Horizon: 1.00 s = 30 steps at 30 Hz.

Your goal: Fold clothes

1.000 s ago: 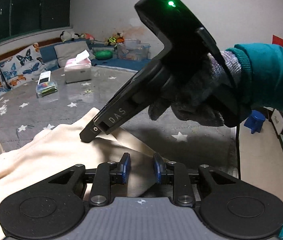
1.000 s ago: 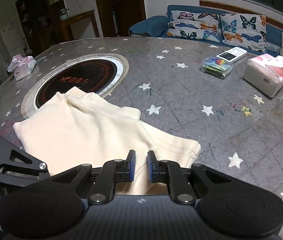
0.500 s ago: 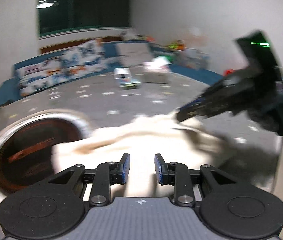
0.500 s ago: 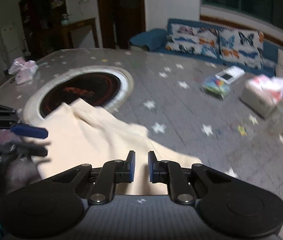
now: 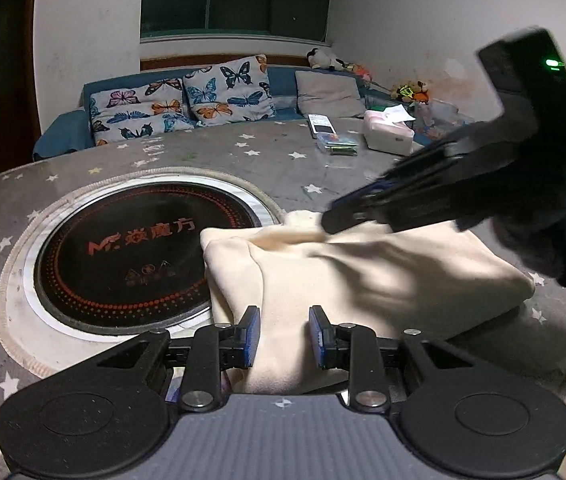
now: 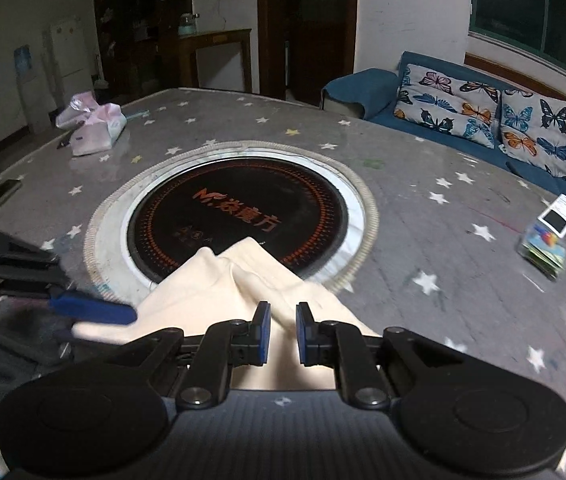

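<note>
Left tongs [image 5: 284, 338]: we see the two blue-padded fingers held apart, a gap between them, nothing pinched; cream cloth lies below and beyond the tips
Right tongs [image 6: 283, 333]: also parted, the gap narrower, no cloth caught that we can see; in the left wrist view they reach in from the right, blurred, tips just above the far edge of the cloth
Hand [image 5: 543, 236]: one gloved hand, dark and fuzzy, wrapped round the right tongs' handle
Garment [image 5: 363, 272]: we count one cream garment, folded into a thick pad on the table, one corner overlapping the dark disc
Disc [image 6: 239, 208]: one round black inset plate with orange markings, ringed in white, at the table's middle
Table [image 6: 423, 208]: one grey top scattered with stars
Tissue packs: two, one white box [image 5: 387, 136] at the far edge, one pink soft pack [image 6: 95, 132] at the opposite side
Small box [image 5: 337, 145]: one clear case with colourful contents, beside the white box
Butterfly cushions [image 5: 187, 106]: we count two on the blue sofa, plus one plain grey
</note>
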{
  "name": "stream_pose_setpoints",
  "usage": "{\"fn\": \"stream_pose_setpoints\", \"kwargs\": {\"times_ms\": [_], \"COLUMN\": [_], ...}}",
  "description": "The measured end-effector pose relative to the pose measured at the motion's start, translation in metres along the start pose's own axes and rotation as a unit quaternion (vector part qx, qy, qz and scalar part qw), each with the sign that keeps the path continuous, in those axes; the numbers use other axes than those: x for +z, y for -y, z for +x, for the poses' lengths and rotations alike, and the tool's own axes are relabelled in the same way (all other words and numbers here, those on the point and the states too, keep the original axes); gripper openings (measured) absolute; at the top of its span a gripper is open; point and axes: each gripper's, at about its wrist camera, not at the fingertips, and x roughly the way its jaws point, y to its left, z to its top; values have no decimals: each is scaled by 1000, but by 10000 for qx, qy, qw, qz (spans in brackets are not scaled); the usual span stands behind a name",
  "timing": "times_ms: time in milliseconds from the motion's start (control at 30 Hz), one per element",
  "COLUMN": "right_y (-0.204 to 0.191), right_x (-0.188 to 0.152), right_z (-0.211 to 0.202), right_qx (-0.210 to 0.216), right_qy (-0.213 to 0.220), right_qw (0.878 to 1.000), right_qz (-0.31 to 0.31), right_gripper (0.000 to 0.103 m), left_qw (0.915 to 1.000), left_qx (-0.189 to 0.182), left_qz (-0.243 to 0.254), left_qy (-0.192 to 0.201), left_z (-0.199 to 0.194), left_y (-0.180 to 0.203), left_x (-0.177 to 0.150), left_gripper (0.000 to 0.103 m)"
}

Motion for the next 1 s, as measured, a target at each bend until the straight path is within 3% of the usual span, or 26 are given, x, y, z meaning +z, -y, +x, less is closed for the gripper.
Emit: {"fn": "stream_pose_setpoints", "kwargs": {"times_ms": [133, 333, 633, 733, 1000], "right_y": [-4, -11, -6, -12, -37], "right_x": [1, 0, -3, -14, -49], "right_z": [27, 35, 2, -18, -44], "right_qx": [-231, -481, -294, -243, -128], "right_qy": [-172, -55, 36, 76, 111], "right_qw": [9996, 9988, 9995, 9997, 9996], "right_qz": [-10, -83, 55, -52, -238], "right_gripper": [12, 12, 12, 13, 14], "left_qw": [9999, 9999, 9997, 9997, 9995], "left_qx": [-76, -106, 5, 85, 197], "left_qz": [-68, -109, -205, -197, -153], "left_qy": [-68, -79, -157, -130, -174], "left_z": [4, 6, 4, 1, 4], "left_y": [-2, -3, -1, 1, 5], "left_x": [-1, -2, 6, 8, 9], "left_gripper": [29, 30, 32, 40, 40]}}
